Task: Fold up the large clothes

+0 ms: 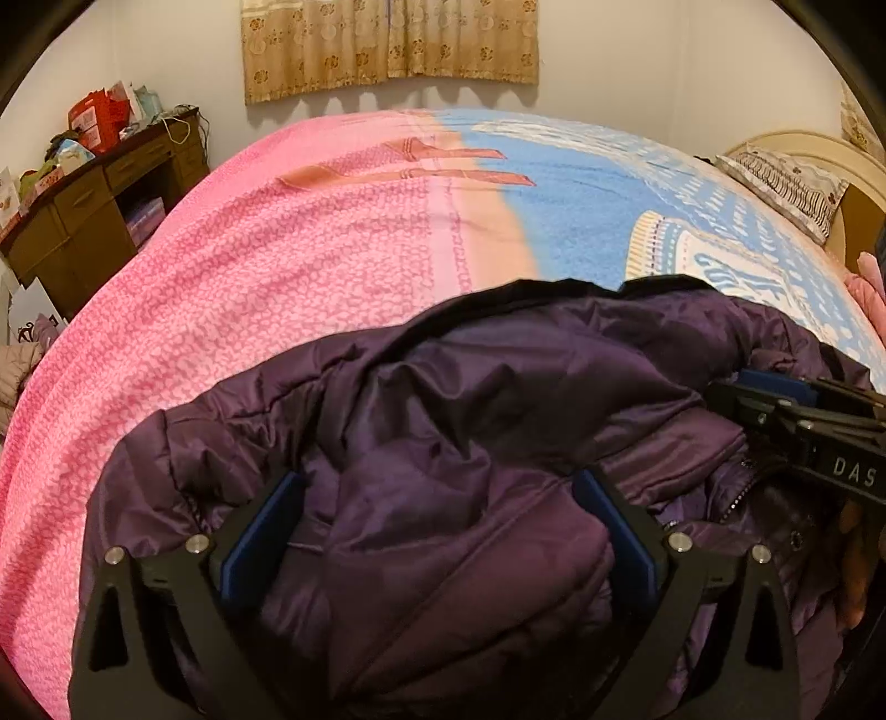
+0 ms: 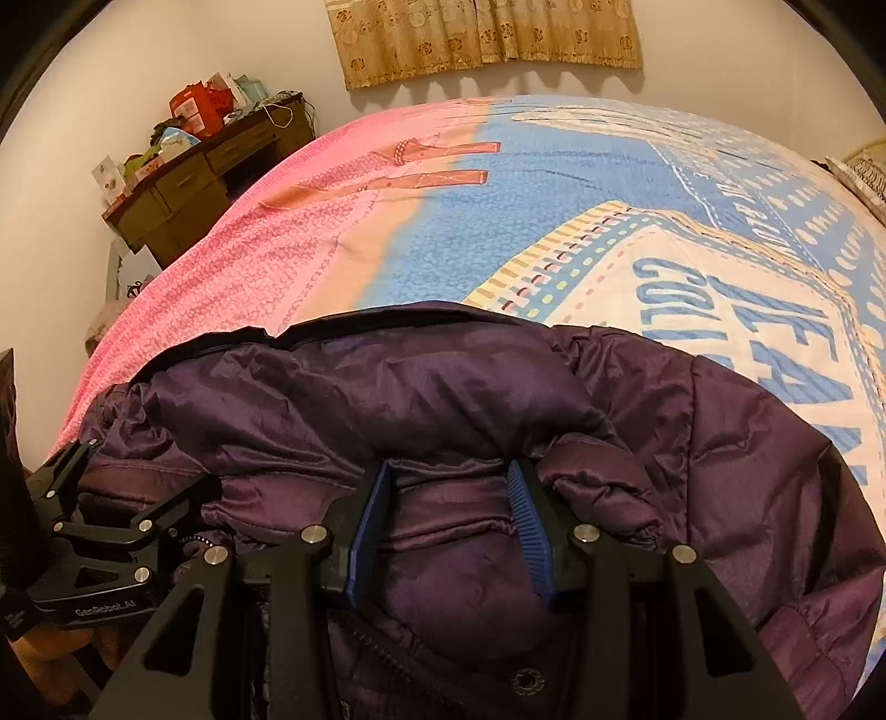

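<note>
Warm, dim indoor light is falling from above, casting scalloped shadows under the curtain [image 1: 390, 47] on the wall [image 1: 609, 55]. The dark purple jacket [image 1: 470, 443] is showing a soft sheen. Fisheye distortion is bulging the bed [image 2: 498, 221], black corners are vignetting both views, and details are looking slightly soft.

Dark purple jacket [image 1: 470, 443] on a pink-and-blue patterned bedspread [image 1: 277, 249].
</note>
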### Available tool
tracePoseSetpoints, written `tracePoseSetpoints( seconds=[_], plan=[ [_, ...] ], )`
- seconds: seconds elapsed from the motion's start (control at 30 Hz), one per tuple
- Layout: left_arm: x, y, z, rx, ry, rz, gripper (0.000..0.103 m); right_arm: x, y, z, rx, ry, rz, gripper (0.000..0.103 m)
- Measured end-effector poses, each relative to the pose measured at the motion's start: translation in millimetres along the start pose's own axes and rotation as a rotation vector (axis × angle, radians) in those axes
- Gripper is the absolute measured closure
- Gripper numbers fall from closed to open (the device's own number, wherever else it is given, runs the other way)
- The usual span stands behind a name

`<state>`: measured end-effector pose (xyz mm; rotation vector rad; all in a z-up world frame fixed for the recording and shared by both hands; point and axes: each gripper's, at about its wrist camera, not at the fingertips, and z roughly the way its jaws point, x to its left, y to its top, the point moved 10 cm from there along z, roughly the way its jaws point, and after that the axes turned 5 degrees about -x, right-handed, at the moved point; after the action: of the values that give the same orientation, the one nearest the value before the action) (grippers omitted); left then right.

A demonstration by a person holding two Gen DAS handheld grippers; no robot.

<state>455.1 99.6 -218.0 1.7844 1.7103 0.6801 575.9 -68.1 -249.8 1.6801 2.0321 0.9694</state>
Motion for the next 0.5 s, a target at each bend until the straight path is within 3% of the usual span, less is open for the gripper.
tracePoseSetpoints(
  seconds=[0.5],
  plan=[
    [1.1,-0.3,1.5,-0.001,-0.008,-0.008,0.000,0.3,-0.8,0.7,-0.002,-0.016,-0.010,0.057]
  ],
)
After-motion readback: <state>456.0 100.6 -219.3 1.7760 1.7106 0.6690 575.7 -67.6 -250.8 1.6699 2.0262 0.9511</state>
